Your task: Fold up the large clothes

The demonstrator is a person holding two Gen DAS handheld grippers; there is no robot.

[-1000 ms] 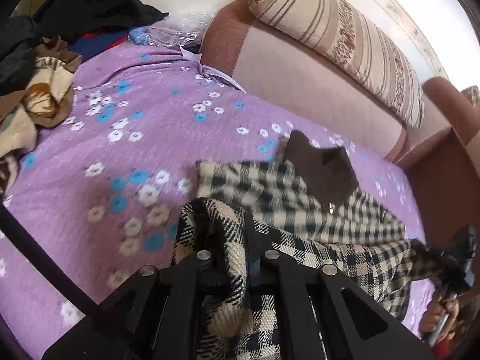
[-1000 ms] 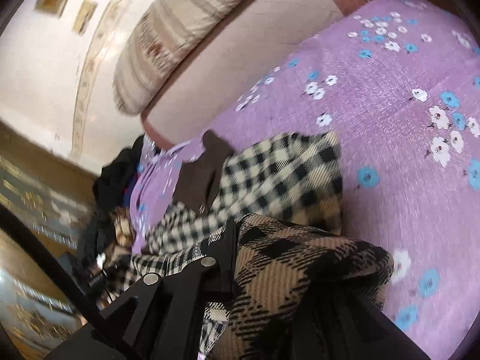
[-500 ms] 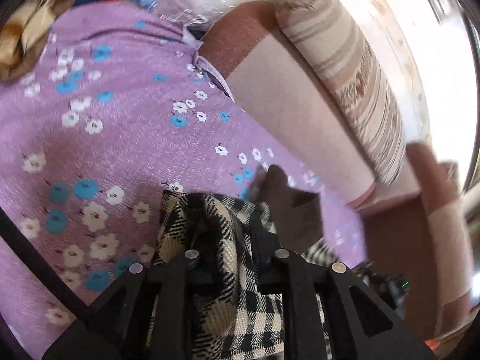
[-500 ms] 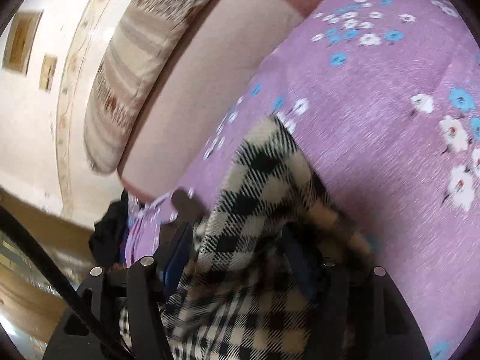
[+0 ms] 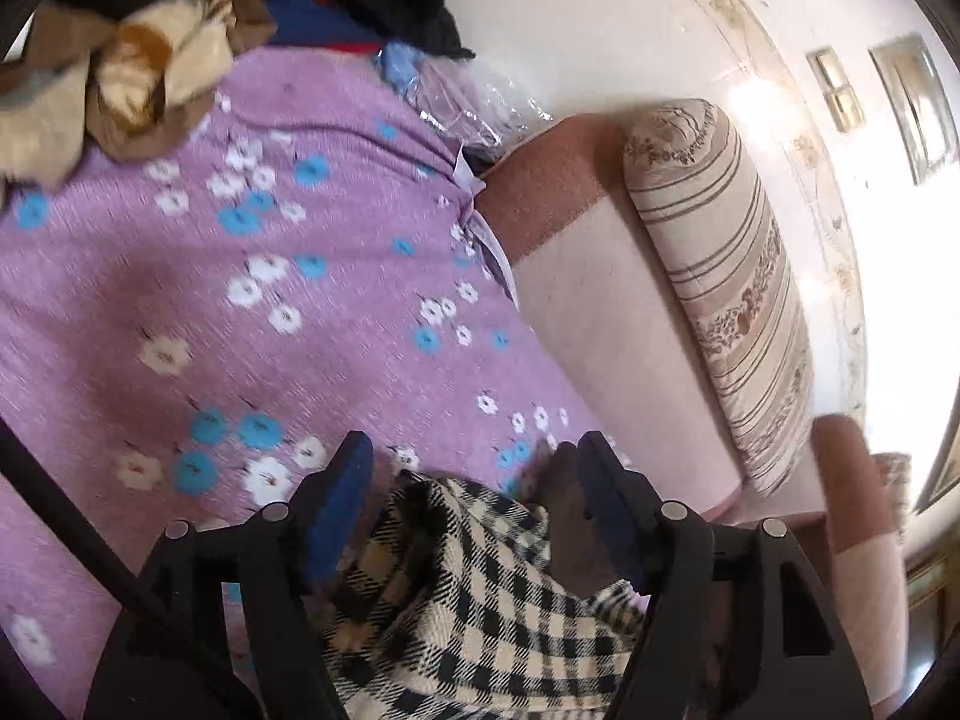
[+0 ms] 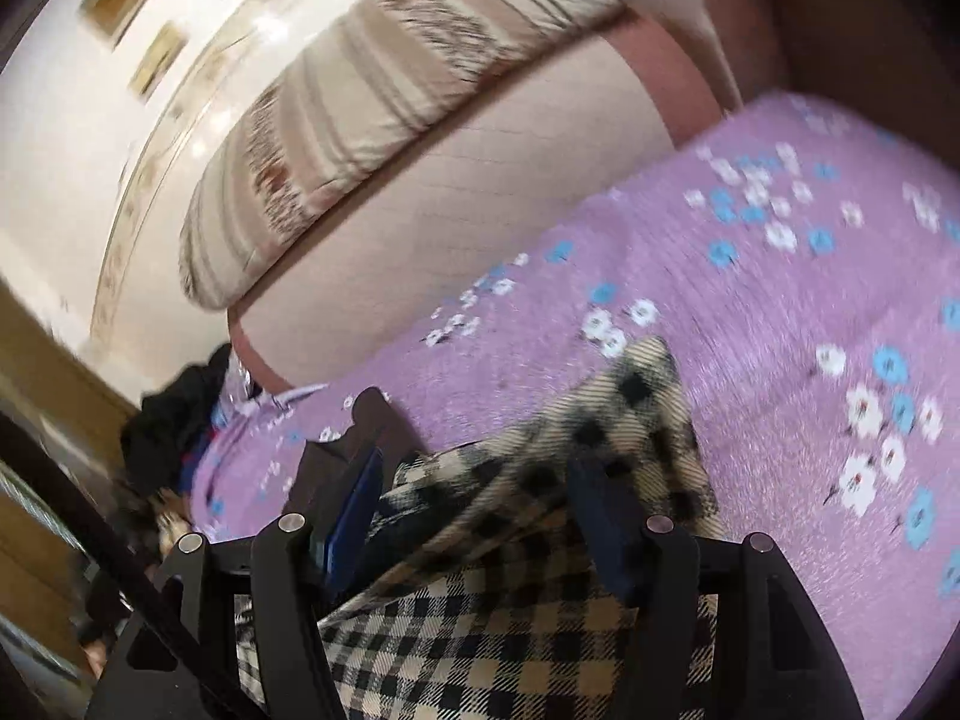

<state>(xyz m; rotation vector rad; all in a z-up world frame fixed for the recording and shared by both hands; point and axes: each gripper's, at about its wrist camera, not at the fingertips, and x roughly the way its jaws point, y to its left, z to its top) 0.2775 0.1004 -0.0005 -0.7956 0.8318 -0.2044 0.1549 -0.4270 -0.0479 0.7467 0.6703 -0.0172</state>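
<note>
Purple bedspread (image 5: pixel 180 300) bare ahead; clothes pile (image 5: pixel 120 78) far corner, sofa backrest (image 5: pixel 612 312) flanking.

Matt woven checked garment (image 5: pixel 480 600), slubby purple bedspread (image 5: pixel 240 330), prob. velour sofa back (image 5: pixel 600 312), crinkly glossy plastic bag (image 5: pixel 480 114).

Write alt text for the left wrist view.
The open left claw straddles a bunched black-and-cream checked woollen garment lying on a purple flower-printed bedspread. Behind are a striped beige bolster cushion and a pile of clothes.

Bright daylight, wall glare, motion blur, fisheye-warped edges
</note>
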